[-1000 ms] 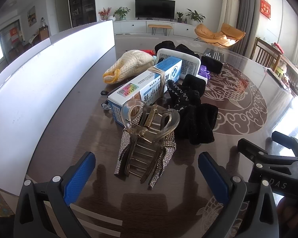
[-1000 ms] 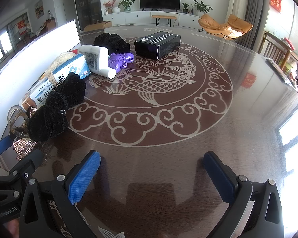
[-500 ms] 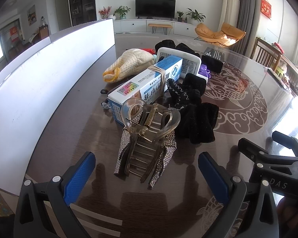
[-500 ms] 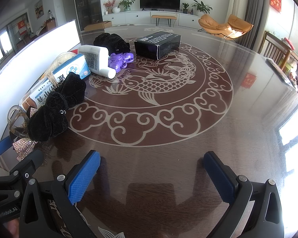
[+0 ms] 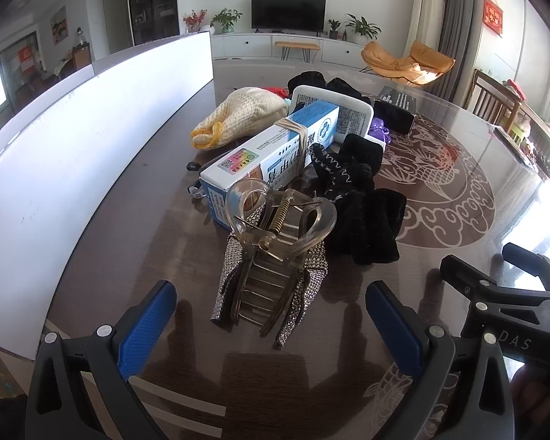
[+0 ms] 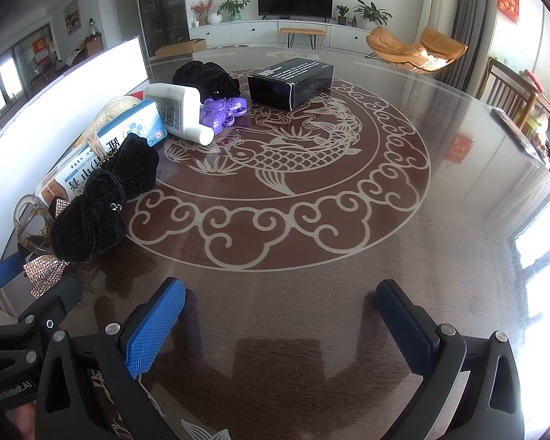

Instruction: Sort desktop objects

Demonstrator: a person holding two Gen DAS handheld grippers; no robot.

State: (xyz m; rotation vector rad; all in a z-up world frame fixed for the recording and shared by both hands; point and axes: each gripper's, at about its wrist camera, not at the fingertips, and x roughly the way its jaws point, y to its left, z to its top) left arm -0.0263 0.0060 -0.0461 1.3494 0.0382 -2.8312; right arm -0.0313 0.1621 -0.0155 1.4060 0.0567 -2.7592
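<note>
Left gripper [image 5: 269,319]: the fingers [image 5: 145,326] are spread wide and released, grasping nothing. Each is a black plastic arm faced with a blue, finely knurled pad. They hover low over the surface [image 5: 135,227], a dark wood-grain top under glossy glass.

Right gripper [image 6: 280,321]: the fingers [image 6: 154,326] are likewise spread and released, with the same blue textured pads, over a bare part of the surface near its edge.

Between and just beyond the left fingers lies a hair claw clip [image 5: 275,253]. It has a translucent smoky plastic body with two looped handles, a coiled metal spring at the hinge, curved comb teeth, and rhinestone-studded outer sides.

Directly behind the clip, touching it:
- a long rectangular cardboard box [image 5: 271,150], white and blue, printed, with a rubber band wrapped around its middle;
- a black velvet bow [image 5: 363,205], soft and plush, lying just to the right against the box.

Farther back:
- a cream knitted pouch [image 5: 238,119] with yellow trim, rounded and slumped, left of the box;
- a white rounded-corner plastic case [image 6: 176,110] with printed text on its face, leaning on the far end of the box;
- a purple moulded plastic piece [image 6: 222,110] with lobed shapes, just beside the case;
- a second black plush item [image 6: 205,79] behind these.

Farthest, standing apart, a glossy black rectangular box [image 6: 293,80] rests on the pale fish-and-cloud pattern [image 6: 275,154] inlaid in the surface. A tall white panel [image 5: 73,139] runs along the left side.
</note>
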